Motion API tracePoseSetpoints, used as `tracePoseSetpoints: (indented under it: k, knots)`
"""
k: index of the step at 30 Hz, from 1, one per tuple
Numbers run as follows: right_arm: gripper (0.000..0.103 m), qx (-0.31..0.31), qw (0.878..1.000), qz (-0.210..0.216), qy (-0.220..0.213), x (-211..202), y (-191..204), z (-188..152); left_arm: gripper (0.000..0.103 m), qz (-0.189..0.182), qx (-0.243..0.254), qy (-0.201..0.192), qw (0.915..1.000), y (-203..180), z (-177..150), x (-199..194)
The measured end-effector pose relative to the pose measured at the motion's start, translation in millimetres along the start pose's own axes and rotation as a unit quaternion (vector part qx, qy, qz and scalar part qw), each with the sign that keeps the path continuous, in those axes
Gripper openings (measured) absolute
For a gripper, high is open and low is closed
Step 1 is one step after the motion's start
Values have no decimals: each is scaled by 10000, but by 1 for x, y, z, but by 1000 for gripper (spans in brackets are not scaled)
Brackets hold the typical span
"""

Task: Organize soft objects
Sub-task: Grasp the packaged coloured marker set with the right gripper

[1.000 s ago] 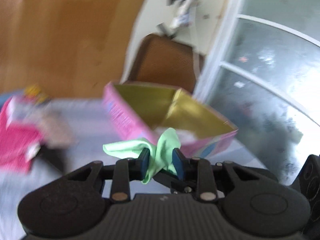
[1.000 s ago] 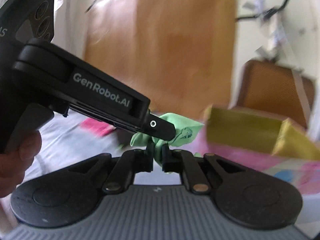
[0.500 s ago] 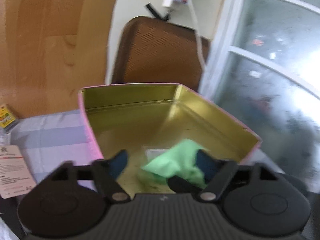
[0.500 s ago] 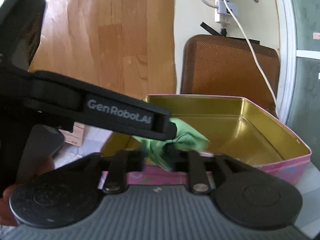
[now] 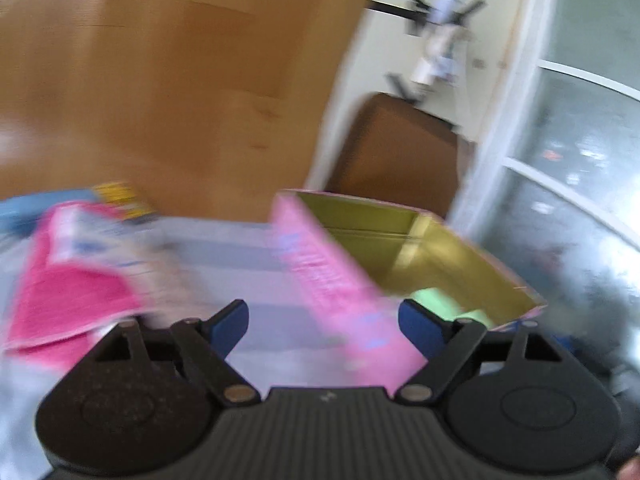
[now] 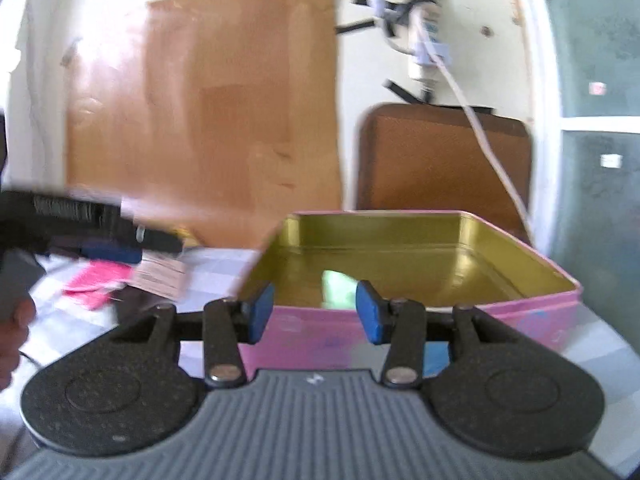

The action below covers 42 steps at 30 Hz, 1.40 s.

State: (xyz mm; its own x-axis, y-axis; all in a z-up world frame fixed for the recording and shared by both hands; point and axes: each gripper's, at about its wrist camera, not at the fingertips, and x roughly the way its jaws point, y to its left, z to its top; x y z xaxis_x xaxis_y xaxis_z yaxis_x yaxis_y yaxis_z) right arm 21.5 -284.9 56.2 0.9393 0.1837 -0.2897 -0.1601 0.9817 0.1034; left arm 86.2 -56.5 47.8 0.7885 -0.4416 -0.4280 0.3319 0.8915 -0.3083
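Checked cloth [image 6: 224, 258]; tools [image 6: 314, 312] agape, empty.

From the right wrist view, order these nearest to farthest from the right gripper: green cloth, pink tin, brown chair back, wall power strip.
1. pink tin: its near wall sits just beyond the right gripper.
2. green cloth: inside the tin, behind that wall.
3. brown chair back: behind the tin, right of centre.
4. wall power strip: on the wall, above the chair.

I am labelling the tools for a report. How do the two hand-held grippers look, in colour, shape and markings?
Both look alike. The left hand-held gripper and the right hand-held gripper have a grey ribbed body, two round black speckled housings, black link arms with silver rivets, and blue finger pads. A small white mark sits on the body. No cables show.
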Motion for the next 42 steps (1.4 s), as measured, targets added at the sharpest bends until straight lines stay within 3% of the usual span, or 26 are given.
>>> tracePoseSetpoints:
  k: [4, 7, 9, 11, 13, 20, 22, 23, 25, 29, 33, 36, 40, 42]
  knots:
    - [48, -90, 9953, 932, 233, 8, 34, 3, 85, 929, -93, -81, 9956, 50, -18, -27]
    - [48, -233, 9889, 1309, 661, 32, 66, -3, 84, 1834, -142, -20, 9829, 84, -28, -35]
    - [48, -377, 9852, 1422, 877, 50, 87, -5, 83, 2004, -361, -56, 9790, 103, -34, -40]
    - [48, -568, 9829, 1452, 980, 69, 105, -3, 84, 1761, -876, -181, 9803, 120, -33, -48]
    - [48, -865, 9811, 1429, 973, 89, 122, 1, 84, 1700, -1052, -359, 9792, 125, -36, -55]
    - [47, -1454, 9740, 1349, 1091, 143, 166, 11, 85, 1577, -1104, -491, 9801, 128, -37, -59]
    - [34, -1464, 9736, 1215, 1264, 160, 169, 10, 87, 1575, -1022, -534, 9808, 124, -37, -60]
    - [17, -1385, 9738, 1150, 1388, 167, 166, 9, 87, 1569, -991, -546, 9811, 124, -37, -59]
    - [15, -957, 9801, 1040, 1395, 169, 153, 14, 88, 1546, -948, -557, 9818, 124, -37, -59]
    - [5, -228, 9859, 1037, 1296, 139, 122, 26, 88, 1475, -967, -575, 9827, 125, -37, -60]
    - [3, 789, 9755, 1569, 1324, 80, 81, 28, 88, 1400, -954, -629, 9835, 124, -37, -63]
    - [3, 1152, 9682, 1731, 1391, 33, 56, 10, 88, 1241, -859, -586, 9868, 119, -36, -63]
    - [3, 1294, 9719, 1262, 1505, -10, 23, -20, 88, 980, -455, -402, 9933, 97, -36, -59]
    - [10, 1137, 9776, 972, 1484, -24, 12, -31, 88, 733, -352, -295, 9963, 83, -36, -55]
